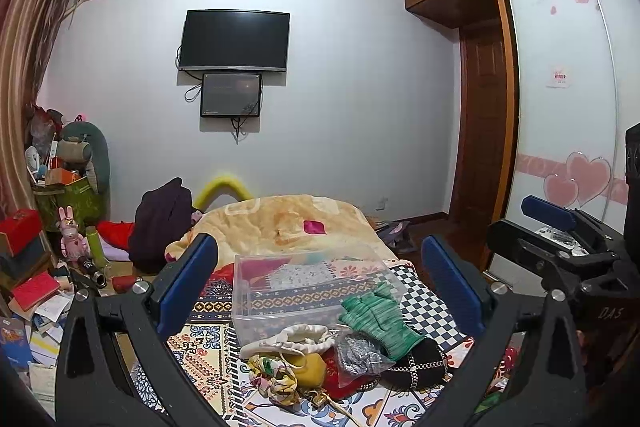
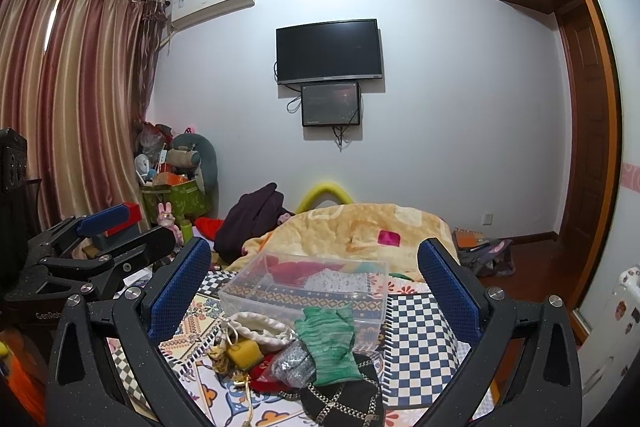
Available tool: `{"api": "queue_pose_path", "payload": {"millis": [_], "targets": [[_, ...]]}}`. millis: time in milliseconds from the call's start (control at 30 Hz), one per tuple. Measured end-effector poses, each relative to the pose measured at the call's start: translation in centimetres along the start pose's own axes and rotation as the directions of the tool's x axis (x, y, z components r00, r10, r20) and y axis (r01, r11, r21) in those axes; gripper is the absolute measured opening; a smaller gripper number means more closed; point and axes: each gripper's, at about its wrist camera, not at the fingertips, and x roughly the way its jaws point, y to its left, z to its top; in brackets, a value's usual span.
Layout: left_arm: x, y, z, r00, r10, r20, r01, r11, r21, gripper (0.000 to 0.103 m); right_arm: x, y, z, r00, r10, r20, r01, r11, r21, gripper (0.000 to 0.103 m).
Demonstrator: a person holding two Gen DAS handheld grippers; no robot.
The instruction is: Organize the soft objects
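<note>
A pile of soft things lies on the patterned bed cover: a green knit glove, a cream drawstring pouch, a yellow pouch, a silver sequin bag, a black bag with chain trim and a floral scarf. A clear plastic box stands just behind the pile and holds some cloth items. My left gripper is open above the pile. My right gripper is open above it too. Both are empty.
A beige blanket covers the far bed. A dark garment lies at its left. Boxes, toys and books crowd the left floor. A wardrobe and door stand right. Bags lie on the floor.
</note>
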Motion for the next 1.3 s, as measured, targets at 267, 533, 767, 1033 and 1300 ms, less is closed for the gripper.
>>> {"api": "queue_pose_path", "payload": {"millis": [267,533,767,1033,1300], "targets": [[0.0,0.01,0.01,1.0,-0.002,0.001,0.002,1.0,-0.003,0.103,-0.07,-0.05,-0.01,1.0,0.003,0.003,-0.003,1.0,0.003,0.103],[-0.03,0.1,-0.15,1.0,-0.002,0.002,0.002,1.0,-0.006,0.103,-0.18,-0.05,0.06,1.0,0.003,0.008,-0.003,1.0,0.003,0.103],[-0.05,0.1,-0.12,1.0,-0.004,0.001,0.004,1.0,-0.007,0.103,-0.26,-0.06,0.11,1.0,0.003,0.012,-0.003,1.0,0.004,0.103],[-0.04,0.05,-0.23,1.0,-0.005,0.002,0.005,1.0,-0.008,0.103,-0.35,-0.1,-0.01,1.0,0.003,0.014,-0.003,1.0,0.008,0.103],[0.16,0.01,-0.29,1.0,-0.005,-0.008,0.005,1.0,-0.008,0.103,-0.23,-0.23,-0.04,1.0,-0.002,0.01,0.001,1.0,0.009,0.103]]}}
